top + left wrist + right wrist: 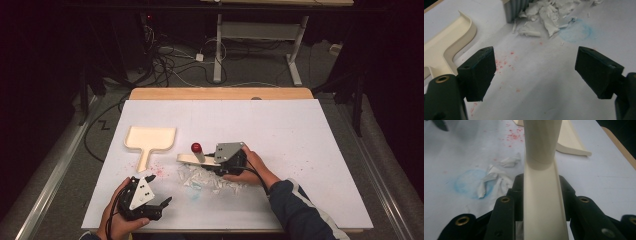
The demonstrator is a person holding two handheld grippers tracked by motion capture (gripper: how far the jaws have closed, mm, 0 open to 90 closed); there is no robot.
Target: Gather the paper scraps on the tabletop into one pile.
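Two tools | right tool clamps brush handle | left tool open, empty

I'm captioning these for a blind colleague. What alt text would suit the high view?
A person's right tongs grip a cream brush handle with a red knob, beside a pile of white paper scraps on a white table. The left tongs rest open near the table's front edge, and a cream dustpan lies to the left.

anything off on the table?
Torn white paper scraps lie strewn by the right tool, which clamps a cream brush. Red specks dot the sheet near the dustpan, plus a faint blue stain.
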